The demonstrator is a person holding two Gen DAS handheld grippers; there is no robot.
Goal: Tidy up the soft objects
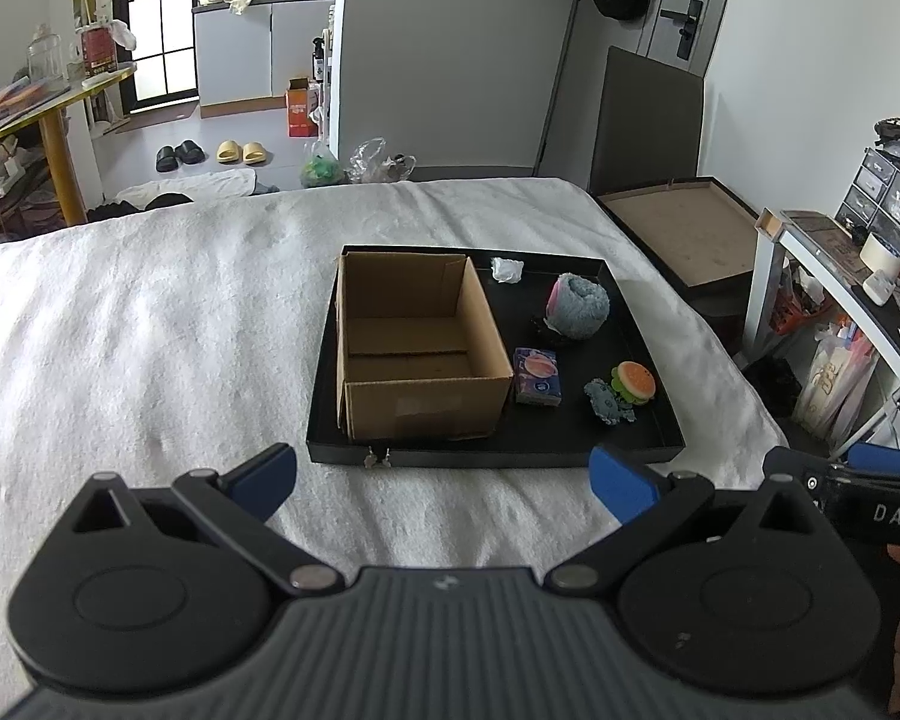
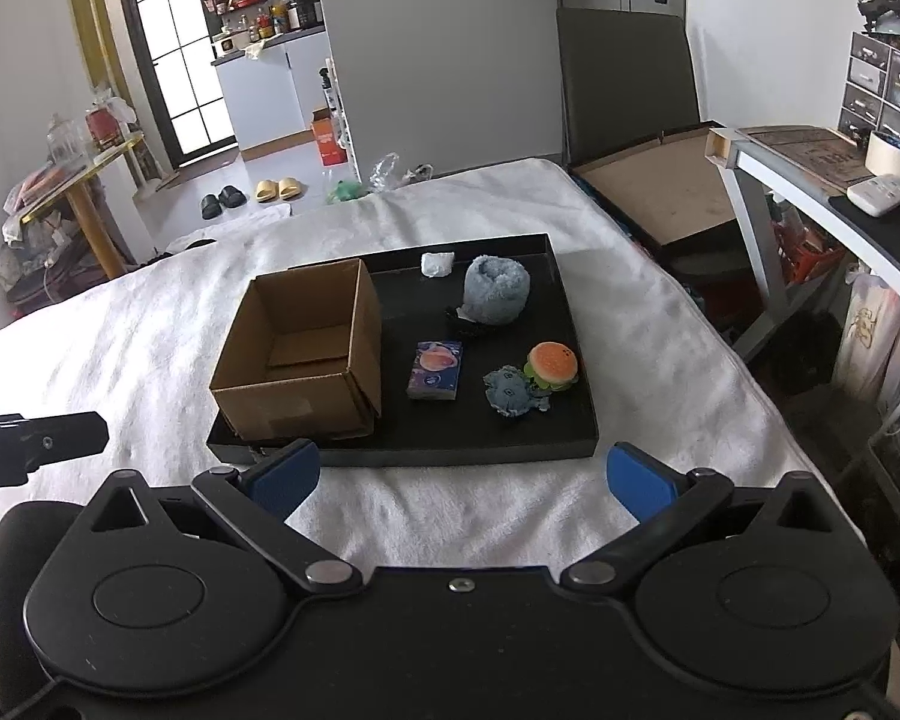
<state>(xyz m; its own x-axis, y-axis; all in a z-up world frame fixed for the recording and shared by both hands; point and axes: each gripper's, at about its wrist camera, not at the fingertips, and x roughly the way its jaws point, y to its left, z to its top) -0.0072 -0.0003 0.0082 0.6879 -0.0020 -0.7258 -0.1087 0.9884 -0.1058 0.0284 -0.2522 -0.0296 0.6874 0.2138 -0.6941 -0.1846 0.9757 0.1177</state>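
Two claws, left (image 1: 443, 480) & right (image 2: 461, 480), wide apart; cardboard box (image 2: 306, 354) beside burger toy (image 2: 551, 365).

You have the tray (image 2: 576, 360) lying on the bed (image 2: 120, 360). The cardboard box (image 2: 306, 372) stands in the tray's left half. To the right of the box lies the tissue pack (image 2: 435, 370), just beside it. Farther right of the box sit the fish toy (image 2: 513, 391) and the burger toy (image 2: 552, 365), touching each other. Behind the tissue pack, right of the box, rests the rolled towel (image 2: 498, 290), with the crumpled paper (image 2: 437, 264) at the tray's far wall.
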